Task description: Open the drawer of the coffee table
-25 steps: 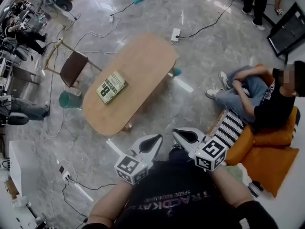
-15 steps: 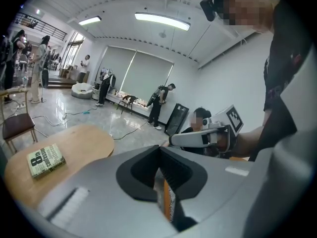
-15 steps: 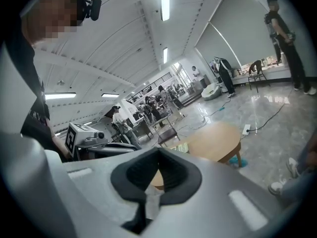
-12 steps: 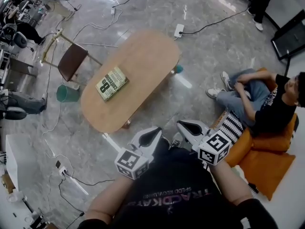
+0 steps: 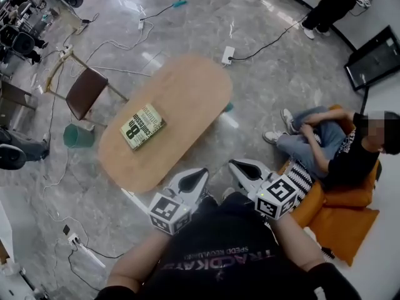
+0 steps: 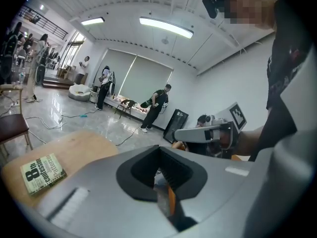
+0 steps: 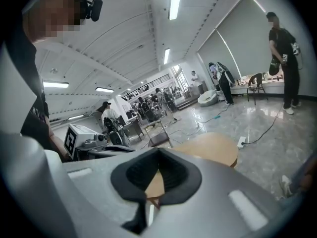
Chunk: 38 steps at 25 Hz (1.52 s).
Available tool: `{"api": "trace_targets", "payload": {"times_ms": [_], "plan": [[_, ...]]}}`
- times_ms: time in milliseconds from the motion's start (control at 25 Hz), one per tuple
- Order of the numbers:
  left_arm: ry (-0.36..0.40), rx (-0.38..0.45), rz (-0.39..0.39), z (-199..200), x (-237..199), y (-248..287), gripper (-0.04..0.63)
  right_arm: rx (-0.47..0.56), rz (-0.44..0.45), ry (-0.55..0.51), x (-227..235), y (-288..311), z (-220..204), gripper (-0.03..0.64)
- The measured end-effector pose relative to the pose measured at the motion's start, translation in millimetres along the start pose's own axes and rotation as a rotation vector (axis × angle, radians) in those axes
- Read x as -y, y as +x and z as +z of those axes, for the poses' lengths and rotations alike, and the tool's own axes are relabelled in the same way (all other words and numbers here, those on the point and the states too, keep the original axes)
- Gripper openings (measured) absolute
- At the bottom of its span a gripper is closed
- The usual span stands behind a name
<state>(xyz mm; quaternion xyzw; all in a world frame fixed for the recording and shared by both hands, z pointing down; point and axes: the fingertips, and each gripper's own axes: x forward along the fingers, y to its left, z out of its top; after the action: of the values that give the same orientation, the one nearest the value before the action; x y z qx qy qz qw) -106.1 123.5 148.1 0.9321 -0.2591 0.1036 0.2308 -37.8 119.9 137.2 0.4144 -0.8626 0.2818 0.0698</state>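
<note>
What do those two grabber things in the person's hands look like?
The left gripper and right gripper are silver-grey, with pointed jaws lined by black ribbed pads. Each carries a white cube with black square markers. The person wears a black T-shirt with pink lettering.

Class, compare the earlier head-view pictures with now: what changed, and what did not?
The coffee table sits a little lower in the head view; the person appears to be stepping toward it. Nothing was taken or released: left tool and right tool stay shut and empty. The book stays on the table.
</note>
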Motion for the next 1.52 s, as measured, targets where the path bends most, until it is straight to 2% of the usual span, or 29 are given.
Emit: {"api": "trace_targets", "payload": {"times_ms": [320, 480, 680, 840, 1080, 1200, 1360, 1520], "plan": [[-0.02, -0.029, 0.044, -4.1, -20.9, 21.4, 0.003, -0.032, 0.009, 0.002, 39.5, 21.1, 4.7, 0.002], [-0.051, -0.009, 0.124, 0.2, -31.6, 53.7, 0.002, -0.062, 0.047, -0.05, 74.4, 26.8, 14.5, 0.002], [-0.111, 0.009, 0.229, 11.4, -28.7, 108.6, 0.003, -0.121, 0.139, -0.121, 122.9, 23.2, 29.7, 0.002], [-0.172, -0.002, 0.295, 11.6, -16.7, 151.1, 0.003, -0.168, 0.208, -0.143, 166.3, 18.0, 34.1, 0.002], [-0.192, -0.001, 0.391, -1.2, -12.7, 193.5, 0.003, -0.215, 0.256, -0.144, 226.0, 19.0, 27.5, 0.002], [-0.194, -0.018, 0.407, -12.5, -14.7, 209.1, 0.003, -0.239, 0.259, -0.135, 247.0, 20.4, 16.9, 0.002], [-0.175, -0.063, 0.391, -40.6, -23.1, 219.7, 0.003, -0.258, 0.245, -0.126, 264.0, 30.2, -5.7, 0.002], [-0.161, -0.048, 0.376, -66.8, -40.0, 226.1, 0.002, -0.239, 0.205, -0.134, 283.6, 46.9, -26.8, 0.002]]}}
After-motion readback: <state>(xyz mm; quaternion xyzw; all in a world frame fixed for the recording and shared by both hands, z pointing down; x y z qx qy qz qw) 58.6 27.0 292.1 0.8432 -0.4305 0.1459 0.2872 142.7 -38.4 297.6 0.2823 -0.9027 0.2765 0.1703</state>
